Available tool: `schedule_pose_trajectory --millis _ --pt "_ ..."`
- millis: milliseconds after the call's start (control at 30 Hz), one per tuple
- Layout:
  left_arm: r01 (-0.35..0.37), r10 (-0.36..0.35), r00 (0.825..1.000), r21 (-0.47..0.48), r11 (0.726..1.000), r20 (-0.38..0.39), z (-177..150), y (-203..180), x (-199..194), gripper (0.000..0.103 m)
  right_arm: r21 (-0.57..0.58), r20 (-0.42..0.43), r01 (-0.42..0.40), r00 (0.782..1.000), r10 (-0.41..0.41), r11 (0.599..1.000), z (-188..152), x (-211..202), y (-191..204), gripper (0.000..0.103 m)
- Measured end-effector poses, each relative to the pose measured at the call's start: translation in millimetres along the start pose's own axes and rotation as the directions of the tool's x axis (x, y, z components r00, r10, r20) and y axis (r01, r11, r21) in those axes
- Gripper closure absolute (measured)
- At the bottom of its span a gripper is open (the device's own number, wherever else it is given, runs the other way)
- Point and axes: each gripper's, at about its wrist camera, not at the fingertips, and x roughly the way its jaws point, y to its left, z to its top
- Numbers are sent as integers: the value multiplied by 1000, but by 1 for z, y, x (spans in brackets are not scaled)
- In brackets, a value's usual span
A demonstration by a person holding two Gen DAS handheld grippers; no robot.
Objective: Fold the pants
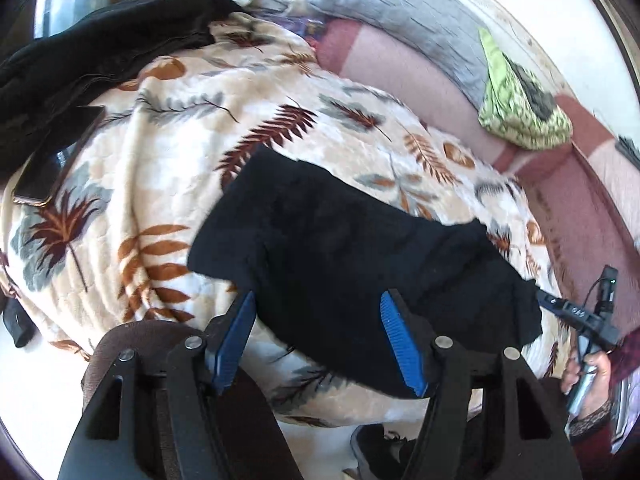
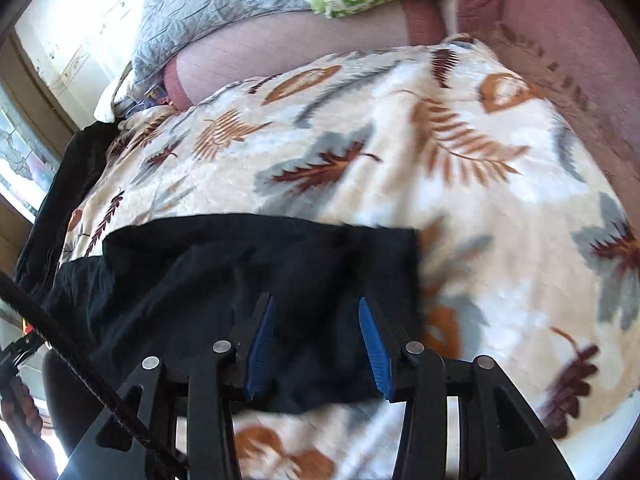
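Observation:
The black pants [image 1: 340, 252] lie folded into a compact bundle on the leaf-print blanket [image 1: 172, 152]. My left gripper [image 1: 318, 304] is open, its blue pads [image 1: 232, 344] just above the bundle's near edge, holding nothing. In the right wrist view the same pants [image 2: 240, 280] lie under my right gripper [image 2: 316, 308], which is open with blue pads [image 2: 376, 348] over the cloth's near edge. The right gripper also shows at the far right of the left wrist view [image 1: 576, 312], held by a hand.
A pile of other black clothes [image 1: 92, 60] lies at the back left beside a phone [image 1: 52, 168]. A grey pillow [image 1: 404, 20] and a green patterned pillow [image 1: 520, 108] rest on the pink sofa back [image 1: 420, 88]. The blanket [image 2: 440, 160] spreads right.

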Motion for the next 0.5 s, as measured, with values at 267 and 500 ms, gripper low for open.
schedule_pose_trajectory --millis 267,500 --pt "17 -17 1000 -29 999 23 3 6 -7 39 -200 14 253 967 -256 946 3 55 70 31" --pt "36 -35 999 -38 999 26 9 14 -2 38 -140 60 266 964 -260 954 4 22 40 98"
